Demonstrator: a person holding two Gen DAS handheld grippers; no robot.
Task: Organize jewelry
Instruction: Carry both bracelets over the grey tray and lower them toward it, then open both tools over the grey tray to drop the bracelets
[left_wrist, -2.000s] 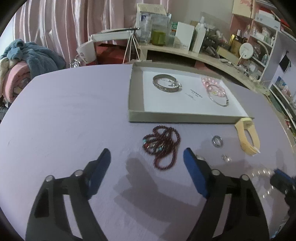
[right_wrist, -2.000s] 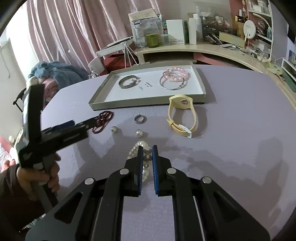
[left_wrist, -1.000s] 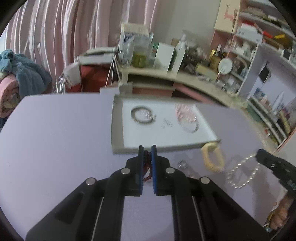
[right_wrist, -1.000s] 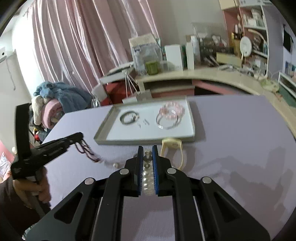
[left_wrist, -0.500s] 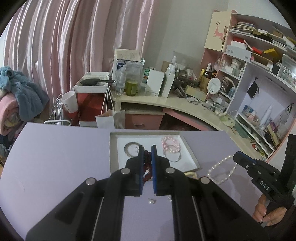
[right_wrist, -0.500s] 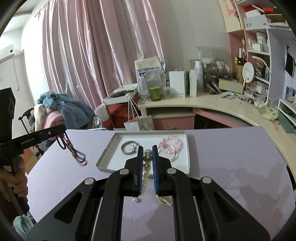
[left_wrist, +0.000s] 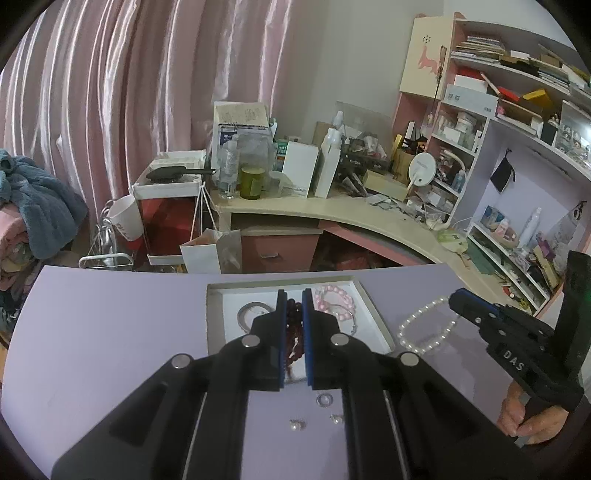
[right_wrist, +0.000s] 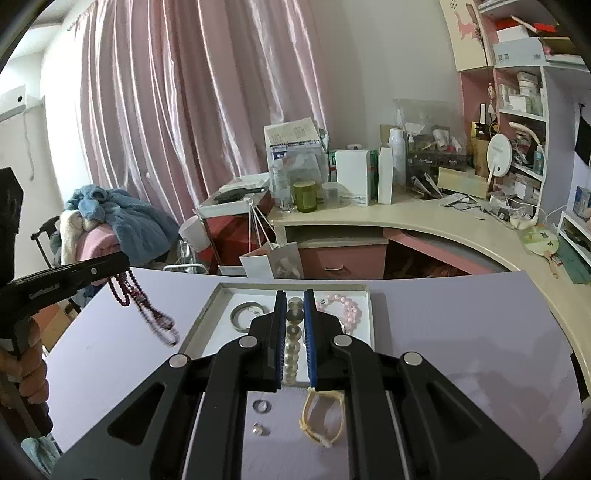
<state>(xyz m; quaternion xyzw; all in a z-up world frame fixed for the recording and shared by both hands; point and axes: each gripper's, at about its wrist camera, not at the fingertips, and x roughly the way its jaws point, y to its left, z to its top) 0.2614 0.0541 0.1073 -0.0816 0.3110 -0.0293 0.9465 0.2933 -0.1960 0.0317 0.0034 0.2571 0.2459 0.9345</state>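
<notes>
My left gripper is shut on a dark red bead necklace, held high above the table; the necklace dangles in the right wrist view. My right gripper is shut on a white pearl necklace, which hangs from its tip in the left wrist view. Below lies the open jewelry tray with a silver bangle and a pink bead bracelet. A ring, two small earrings and a yellow watch lie on the purple table.
The purple table ends at a far edge near a cluttered desk with boxes and bottles. Shelves stand at the right. A pile of clothes sits at the left, pink curtains behind.
Both grippers have risen a little higher above the table with their necklaces. The dark red necklace swings below the left gripper.
</notes>
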